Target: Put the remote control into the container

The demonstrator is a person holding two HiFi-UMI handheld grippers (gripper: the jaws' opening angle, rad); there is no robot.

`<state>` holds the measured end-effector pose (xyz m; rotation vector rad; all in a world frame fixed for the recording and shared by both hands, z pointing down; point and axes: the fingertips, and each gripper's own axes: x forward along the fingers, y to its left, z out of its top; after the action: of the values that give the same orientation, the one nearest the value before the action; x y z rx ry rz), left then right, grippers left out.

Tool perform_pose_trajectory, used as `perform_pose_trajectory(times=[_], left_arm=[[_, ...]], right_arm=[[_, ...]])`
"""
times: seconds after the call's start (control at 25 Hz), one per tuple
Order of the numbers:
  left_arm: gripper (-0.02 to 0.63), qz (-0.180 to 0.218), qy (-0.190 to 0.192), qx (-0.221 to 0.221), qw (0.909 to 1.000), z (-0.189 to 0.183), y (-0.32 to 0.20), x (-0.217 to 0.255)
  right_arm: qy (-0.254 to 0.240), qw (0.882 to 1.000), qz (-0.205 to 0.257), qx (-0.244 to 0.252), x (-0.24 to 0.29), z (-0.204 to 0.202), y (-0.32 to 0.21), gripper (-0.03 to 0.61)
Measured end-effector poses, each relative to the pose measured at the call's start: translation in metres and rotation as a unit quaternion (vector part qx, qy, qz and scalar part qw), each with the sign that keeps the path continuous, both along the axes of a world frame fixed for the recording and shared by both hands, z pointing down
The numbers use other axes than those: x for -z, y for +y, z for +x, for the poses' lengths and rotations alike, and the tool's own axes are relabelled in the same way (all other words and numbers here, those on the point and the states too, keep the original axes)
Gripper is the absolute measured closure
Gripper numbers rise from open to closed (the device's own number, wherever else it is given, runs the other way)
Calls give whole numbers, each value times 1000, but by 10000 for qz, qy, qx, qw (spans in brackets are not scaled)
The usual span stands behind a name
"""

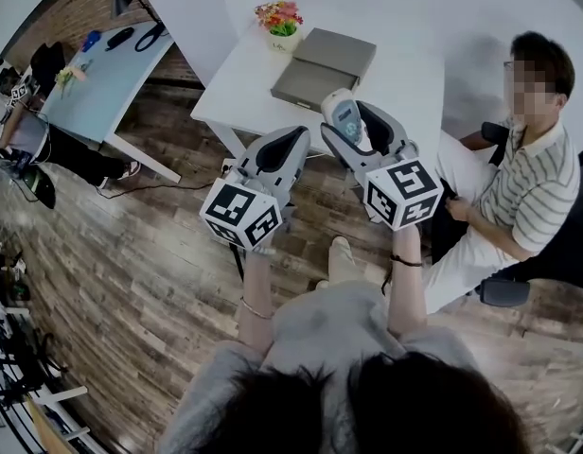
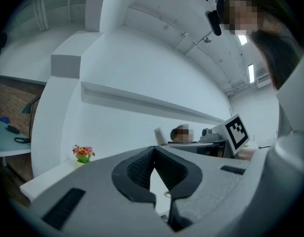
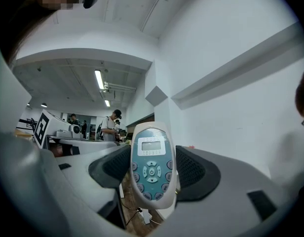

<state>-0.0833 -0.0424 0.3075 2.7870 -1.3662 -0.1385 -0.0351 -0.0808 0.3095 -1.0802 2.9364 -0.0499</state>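
- Your right gripper clamps the remote control, its jaws covering both long edges; it stands upright, display end up.
- Your left gripper's jaw tips meet on nothing.

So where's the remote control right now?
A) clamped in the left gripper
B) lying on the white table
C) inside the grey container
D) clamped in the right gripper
D: the right gripper view shows the remote control upright between the jaws of the right gripper, held short of the grey container on the white table.
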Motion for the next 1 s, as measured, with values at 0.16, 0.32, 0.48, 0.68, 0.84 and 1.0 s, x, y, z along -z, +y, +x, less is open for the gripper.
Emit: perform_pose_trajectory(times=[0.16, 0.32, 0.48, 0.68, 0.84, 1.0], left_arm=[[611, -23, 58, 78, 10000, -11, -32, 0], [611, -36, 66, 96, 9999, -15, -70, 8], [611, -37, 59, 77, 9999, -14, -92, 7], [611, -69, 39, 101, 9999, -14, -111, -4], [611, -121, 74, 177, 9997, -15, -131, -9], [611, -220, 95, 271, 9993, -16, -153, -16]], right_arm=[[47, 10000, 21, 28, 4, -6, -32, 293], [76, 10000, 29, 30, 16, -9, -70, 293], [111, 9999, 16, 61, 14, -11, -92, 293], [140, 9998, -59, 117, -2, -12, -110, 293], [247, 9994, -133, 202, -9, -13, -132, 293], [420, 9984, -193, 315, -17, -13, -155, 293]])
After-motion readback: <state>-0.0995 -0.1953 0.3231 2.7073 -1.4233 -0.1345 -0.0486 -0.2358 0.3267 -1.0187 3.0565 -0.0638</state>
